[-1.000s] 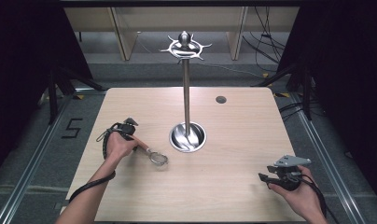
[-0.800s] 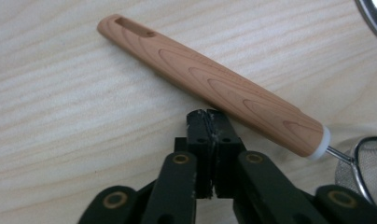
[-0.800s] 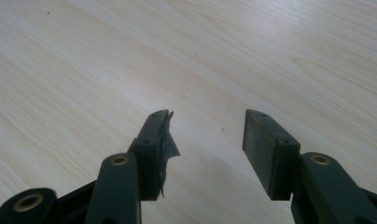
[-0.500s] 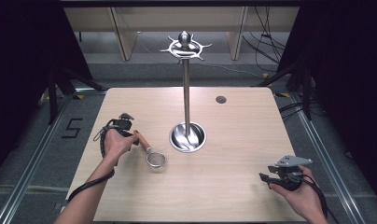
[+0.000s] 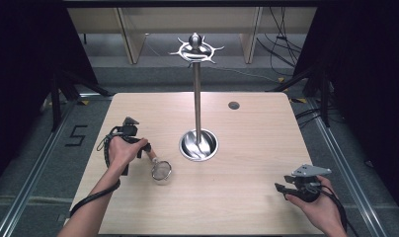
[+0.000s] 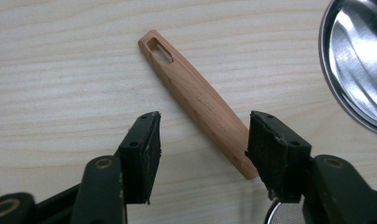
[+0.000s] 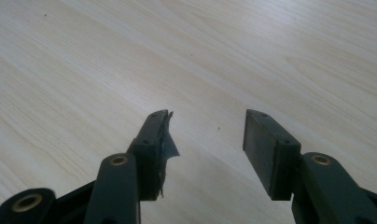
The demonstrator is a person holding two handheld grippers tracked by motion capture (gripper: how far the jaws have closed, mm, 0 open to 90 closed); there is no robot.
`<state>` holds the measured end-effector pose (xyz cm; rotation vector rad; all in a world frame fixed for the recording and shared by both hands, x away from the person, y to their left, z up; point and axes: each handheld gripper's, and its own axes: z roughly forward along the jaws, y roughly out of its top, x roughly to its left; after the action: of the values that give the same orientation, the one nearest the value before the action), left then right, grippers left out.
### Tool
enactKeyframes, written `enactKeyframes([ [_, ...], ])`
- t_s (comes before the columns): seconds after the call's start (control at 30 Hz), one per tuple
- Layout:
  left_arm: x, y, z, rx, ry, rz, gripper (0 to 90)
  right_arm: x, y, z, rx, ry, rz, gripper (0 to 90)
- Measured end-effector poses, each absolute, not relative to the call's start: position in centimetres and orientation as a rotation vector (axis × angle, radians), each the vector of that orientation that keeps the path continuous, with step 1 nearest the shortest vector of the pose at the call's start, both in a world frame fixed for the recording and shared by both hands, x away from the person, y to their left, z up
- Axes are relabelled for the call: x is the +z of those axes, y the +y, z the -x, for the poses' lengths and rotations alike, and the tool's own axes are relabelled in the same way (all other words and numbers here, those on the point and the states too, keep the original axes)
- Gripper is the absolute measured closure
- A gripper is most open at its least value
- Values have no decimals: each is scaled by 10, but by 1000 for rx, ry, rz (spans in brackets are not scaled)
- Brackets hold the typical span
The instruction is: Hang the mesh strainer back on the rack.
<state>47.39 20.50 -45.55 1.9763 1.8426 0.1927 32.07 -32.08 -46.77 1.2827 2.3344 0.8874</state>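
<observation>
Near the left edge of the light wooden tabletop [image 5: 257, 148], the small metal strainer with a tapered wooden handle [image 6: 196, 93] is straddled by the open, empty left gripper [image 6: 203, 140], while the right gripper [image 7: 207, 140] is held open and empty near the front right corner.

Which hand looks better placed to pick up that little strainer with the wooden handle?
The left gripper: its open jaws already straddle the strainer at its wooden handle. The right gripper sits open, far off.

The high view looks forward and down over the whole wooden table [image 5: 247, 197]. The left gripper view sits close above the tabletop, sharing the strainer's wooden handle [image 6: 196, 95] and the stand's steel base [image 6: 359, 60]. The right gripper view skims bare tabletop at near right.
</observation>
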Motion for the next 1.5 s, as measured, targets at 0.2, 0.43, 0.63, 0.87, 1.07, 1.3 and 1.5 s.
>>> enactKeyframes([
  [0.2,-455,195,-475,201,1843,-1990,390,-467,-320,-320,880,2335,-1312,515],
  [0.43,-455,188,-478,164,1851,-2011,392,-468,-317,-321,858,2354,-1236,512],
  [0.63,-460,187,-478,152,1871,-2049,399,-468,-314,-321,865,2364,-1279,512],
  [0.87,-466,174,-482,183,1871,-2070,423,-468,-314,-321,866,2364,-1279,511],
  [1.07,-469,171,-483,182,1866,-2119,422,-469,-314,-321,863,2366,-1242,512],
  [1.3,-470,170,-483,197,1847,-2210,458,-469,-314,-321,862,2364,-1240,514],
  [1.5,-469,171,-483,217,1828,-2253,509,-469,-313,-321,866,2367,-1231,514],
])
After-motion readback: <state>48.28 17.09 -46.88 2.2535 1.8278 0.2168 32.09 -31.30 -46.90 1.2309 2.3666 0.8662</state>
